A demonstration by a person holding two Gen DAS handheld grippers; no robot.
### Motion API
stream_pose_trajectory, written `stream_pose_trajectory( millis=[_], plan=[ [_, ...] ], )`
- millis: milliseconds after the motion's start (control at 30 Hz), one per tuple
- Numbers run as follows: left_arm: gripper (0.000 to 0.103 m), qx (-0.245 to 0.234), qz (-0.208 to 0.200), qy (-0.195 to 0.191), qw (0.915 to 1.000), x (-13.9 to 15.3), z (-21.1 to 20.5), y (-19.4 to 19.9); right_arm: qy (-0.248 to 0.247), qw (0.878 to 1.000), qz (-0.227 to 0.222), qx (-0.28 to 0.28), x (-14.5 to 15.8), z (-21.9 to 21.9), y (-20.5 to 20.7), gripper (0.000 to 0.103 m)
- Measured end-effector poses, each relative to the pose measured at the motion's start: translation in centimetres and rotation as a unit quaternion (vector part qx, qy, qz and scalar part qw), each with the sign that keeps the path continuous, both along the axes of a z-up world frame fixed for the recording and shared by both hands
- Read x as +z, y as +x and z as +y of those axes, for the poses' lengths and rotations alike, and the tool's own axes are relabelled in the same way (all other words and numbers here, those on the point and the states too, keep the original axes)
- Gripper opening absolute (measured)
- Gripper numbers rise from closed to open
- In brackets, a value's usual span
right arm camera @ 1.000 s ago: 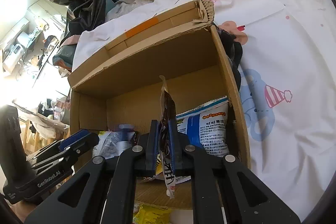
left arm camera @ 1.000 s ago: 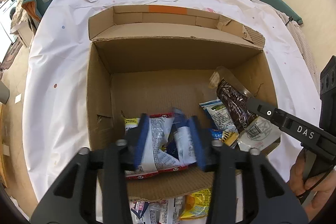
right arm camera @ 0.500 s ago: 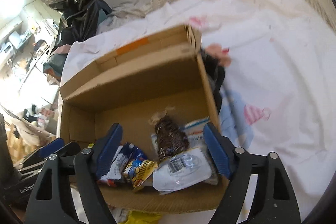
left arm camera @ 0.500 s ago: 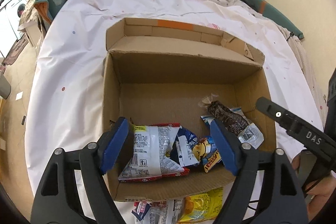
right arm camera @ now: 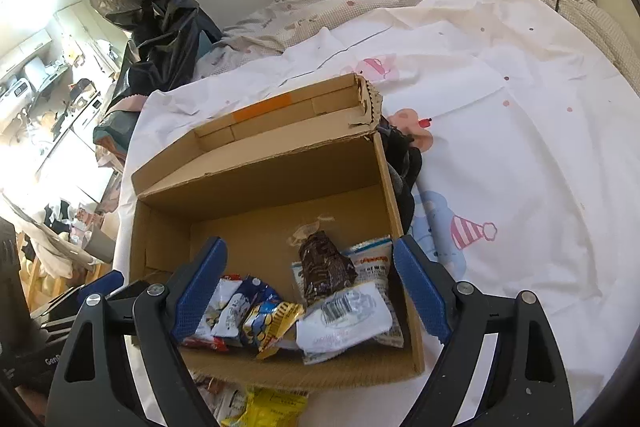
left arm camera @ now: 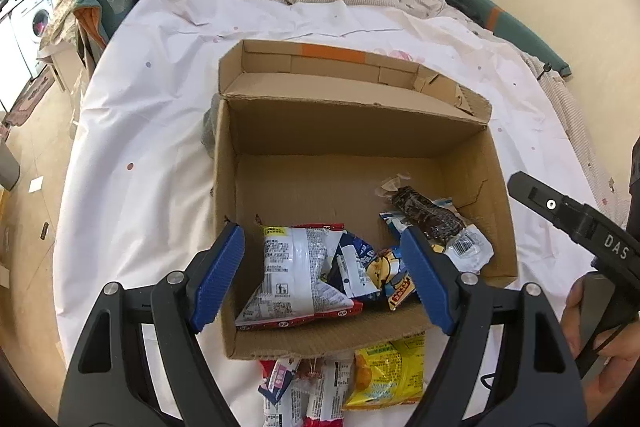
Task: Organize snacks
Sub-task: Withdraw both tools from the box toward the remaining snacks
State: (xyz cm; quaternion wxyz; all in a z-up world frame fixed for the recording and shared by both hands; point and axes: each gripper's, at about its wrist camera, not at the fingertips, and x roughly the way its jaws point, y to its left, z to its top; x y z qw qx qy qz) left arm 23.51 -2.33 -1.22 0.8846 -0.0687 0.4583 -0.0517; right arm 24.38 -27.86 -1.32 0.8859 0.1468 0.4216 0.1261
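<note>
Left wrist view: your snack packets lie loose in the cardboard box on the bed, gathered in one container. Your left gripper and right gripper hang spread and empty above, free for the packets outside.

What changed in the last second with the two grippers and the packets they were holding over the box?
Both let go. The left gripper opened and dropped its white and red packet into the cardboard box; the right gripper released the dark chocolate packet, which now lies inside. Both have lifted back, empty. The box and the snacks in front of it stayed put.
</note>
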Motion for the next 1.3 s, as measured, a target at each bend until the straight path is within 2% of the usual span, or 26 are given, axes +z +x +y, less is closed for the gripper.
stream_pose_trajectory(
  millis=[133,367,500,867,1067,1200,1267,1300],
  plan=[
    [0.078,0.003,-0.01,0.01,0.9999,0.5,0.4,-1.2,-0.017,1.0,-0.001,0.001,0.7,0.2,-1.4,0.088],
    [0.078,0.014,-0.016,0.019,0.9996,0.8,1.4,-3.8,-0.019,0.999,-0.012,0.025,1.3,1.2,-3.8,0.088],
    [0.078,0.024,-0.02,0.031,0.9991,0.9,1.9,-5.2,-0.01,1.0,-0.002,0.025,1.0,1.1,-5.3,0.088],
    [0.078,0.038,0.001,0.022,0.999,0.0,3.3,-8.4,0.009,0.999,0.027,0.025,-0.1,0.4,-9.3,0.088],
    [0.078,0.04,0.002,0.024,0.9989,-0.8,3.1,-9.9,-0.011,0.999,0.042,0.021,-1.3,0.9,-10.5,0.088],
    [0.078,0.049,0.006,0.018,0.9986,-1.6,3.3,-10.6,-0.005,0.998,0.06,0.021,-2.2,1.2,-10.6,0.088],
    [0.081,0.046,0.007,0.028,0.9985,-1.8,3.1,-10.8,-0.005,0.998,0.064,0.02,-2.6,1.3,-10.8,0.088],
    [0.089,0.043,0.009,0.029,0.9986,-2.0,3.0,-10.9,-0.004,0.998,0.067,0.019,-2.8,1.3,-10.9,0.088]
  ],
)
